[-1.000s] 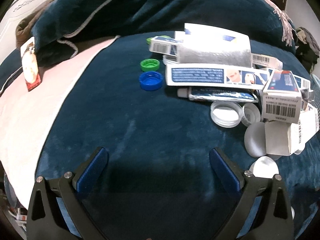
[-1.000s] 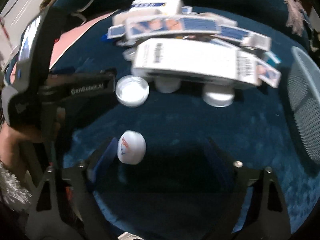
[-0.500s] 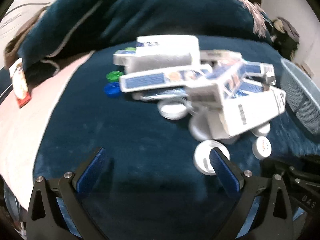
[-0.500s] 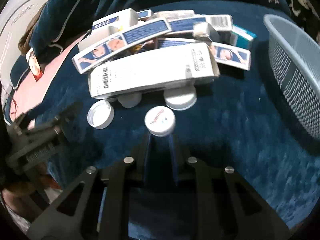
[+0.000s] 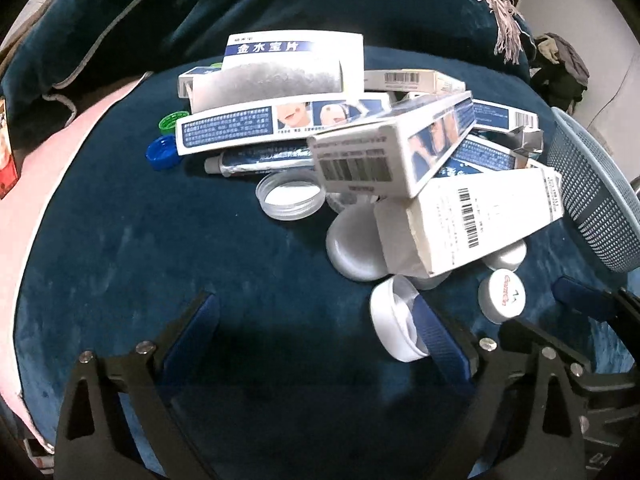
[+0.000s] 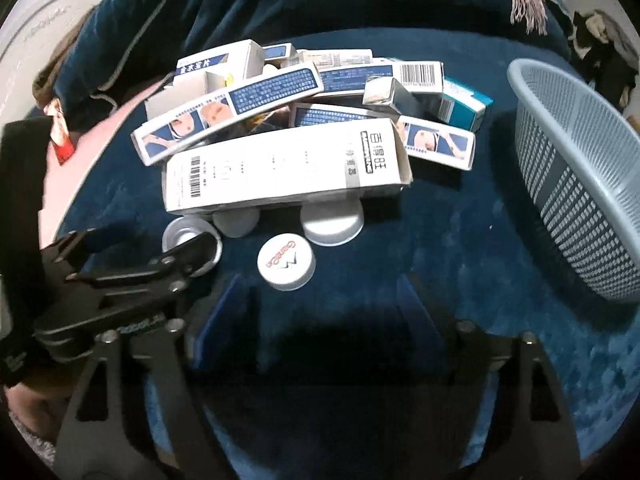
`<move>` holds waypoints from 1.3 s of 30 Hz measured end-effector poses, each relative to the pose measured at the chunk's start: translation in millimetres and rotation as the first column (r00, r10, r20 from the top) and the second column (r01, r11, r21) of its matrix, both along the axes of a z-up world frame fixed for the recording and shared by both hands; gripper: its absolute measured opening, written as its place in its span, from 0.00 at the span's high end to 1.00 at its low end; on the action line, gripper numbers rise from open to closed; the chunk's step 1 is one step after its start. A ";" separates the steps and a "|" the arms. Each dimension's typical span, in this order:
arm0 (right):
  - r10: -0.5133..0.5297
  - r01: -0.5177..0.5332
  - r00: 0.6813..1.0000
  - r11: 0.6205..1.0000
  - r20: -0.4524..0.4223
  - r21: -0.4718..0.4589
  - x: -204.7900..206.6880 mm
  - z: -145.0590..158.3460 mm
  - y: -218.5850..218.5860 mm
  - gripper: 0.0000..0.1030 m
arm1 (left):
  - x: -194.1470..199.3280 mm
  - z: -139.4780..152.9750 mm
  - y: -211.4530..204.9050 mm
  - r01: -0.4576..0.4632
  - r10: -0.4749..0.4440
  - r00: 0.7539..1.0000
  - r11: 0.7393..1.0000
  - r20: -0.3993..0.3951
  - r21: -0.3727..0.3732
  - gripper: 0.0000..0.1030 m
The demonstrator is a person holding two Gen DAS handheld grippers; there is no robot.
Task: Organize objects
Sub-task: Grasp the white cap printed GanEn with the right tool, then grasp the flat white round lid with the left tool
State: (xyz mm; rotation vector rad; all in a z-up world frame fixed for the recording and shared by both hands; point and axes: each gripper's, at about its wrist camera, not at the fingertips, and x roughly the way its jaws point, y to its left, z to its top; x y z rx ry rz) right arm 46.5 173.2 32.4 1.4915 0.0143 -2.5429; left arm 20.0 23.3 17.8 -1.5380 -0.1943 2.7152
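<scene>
A heap of white and blue medicine boxes (image 5: 400,152) (image 6: 280,168) lies on a dark blue plush surface, with loose lids around its near edge. My left gripper (image 5: 316,320) is closing. An upturned white lid (image 5: 394,320) sits just inside its right finger (image 5: 440,340), and the left pad is far from the lid. My right gripper (image 6: 320,304) is opening with nothing between its fingers. A white cap with red lettering (image 6: 286,262) (image 5: 502,294) lies just ahead of its tips.
A light blue mesh basket (image 6: 580,180) (image 5: 592,200) stands to the right of the heap. A green cap (image 5: 172,120), a blue cap (image 5: 162,154), a tube (image 5: 260,160) and a clear lid (image 5: 290,194) lie at the heap's left. Pink cloth (image 5: 24,220) borders the left.
My left gripper has moved right toward the heap, bringing the upturned white lid beside its right finger. My right gripper was shut behind the lettered cap half a second ago and now stands apart.
</scene>
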 end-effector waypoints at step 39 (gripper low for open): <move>-0.044 0.045 0.997 0.998 0.058 -0.031 -12.4 -5.9 7.8 0.68 | 10.9 3.4 -11.1 0.038 -0.037 0.999 0.999 -0.026 0.015 0.57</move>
